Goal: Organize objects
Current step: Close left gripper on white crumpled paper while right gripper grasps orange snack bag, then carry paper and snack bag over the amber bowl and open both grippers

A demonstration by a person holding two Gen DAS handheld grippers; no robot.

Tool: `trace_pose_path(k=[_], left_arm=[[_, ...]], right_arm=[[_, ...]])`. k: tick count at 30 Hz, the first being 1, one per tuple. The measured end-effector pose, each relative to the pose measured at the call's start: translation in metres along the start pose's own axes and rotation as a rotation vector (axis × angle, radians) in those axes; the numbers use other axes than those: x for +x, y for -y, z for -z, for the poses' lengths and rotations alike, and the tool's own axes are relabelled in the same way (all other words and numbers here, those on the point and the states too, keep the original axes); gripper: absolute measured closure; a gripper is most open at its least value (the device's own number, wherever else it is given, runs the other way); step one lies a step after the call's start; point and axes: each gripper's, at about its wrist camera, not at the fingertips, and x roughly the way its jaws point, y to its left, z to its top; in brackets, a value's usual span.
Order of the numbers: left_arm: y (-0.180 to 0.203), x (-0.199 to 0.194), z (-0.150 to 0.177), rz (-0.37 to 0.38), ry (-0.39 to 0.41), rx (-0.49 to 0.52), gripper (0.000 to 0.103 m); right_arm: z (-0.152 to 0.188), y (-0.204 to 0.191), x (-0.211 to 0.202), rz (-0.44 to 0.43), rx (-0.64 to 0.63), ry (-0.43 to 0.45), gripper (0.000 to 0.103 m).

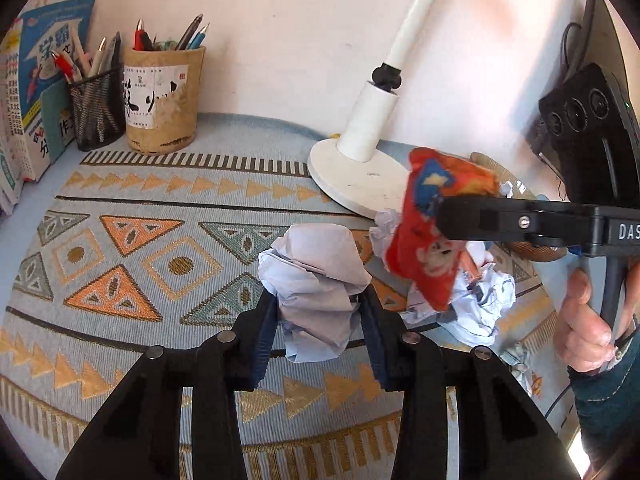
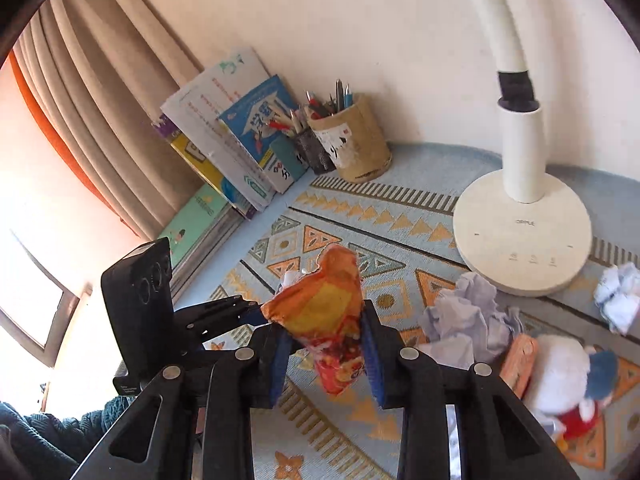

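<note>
Left gripper (image 1: 318,312) pinches a crumpled paper ball (image 1: 316,280), in front of the white lamp base (image 1: 352,180), over the patterned mat (image 1: 140,248). Right gripper (image 2: 325,350) clamps an orange-red snack wrapper (image 2: 328,320), left of the lamp base, with more paper wads (image 2: 468,320) just beside it.

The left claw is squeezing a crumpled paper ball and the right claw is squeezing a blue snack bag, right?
Almost. The snack bag is orange and red, not blue, as the right wrist view shows. The rest holds: the left claw is squeezing the crumpled paper ball, and the right claw is squeezing the bag.
</note>
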Motion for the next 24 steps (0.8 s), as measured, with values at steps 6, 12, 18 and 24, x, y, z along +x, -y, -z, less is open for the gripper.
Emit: trace_pose_path(k=[6, 12, 18, 24], left_arm=[[0.043, -0.041, 0.019, 0.025, 0.072, 0.068, 0.066], [0.09, -0.032, 0.047, 0.107, 0.057, 0.049, 0.066], [0.101, -0.013, 0.07, 0.028, 0.036, 0.023, 0.066], [0.084, -0.012, 0.07, 0.035, 0.028, -0.052, 0.066]], right_arm=[[0.084, -0.031, -0.098, 0.353, 0.087, 0.098, 0.071], [0.164, 0.02, -0.15, 0.741, 0.401, 0.03, 0.071], [0.184, 0.046, -0.147, 0.739, 0.451, 0.052, 0.068], [0.185, 0.043, -0.112, 0.744, 0.334, 0.076, 0.045]])
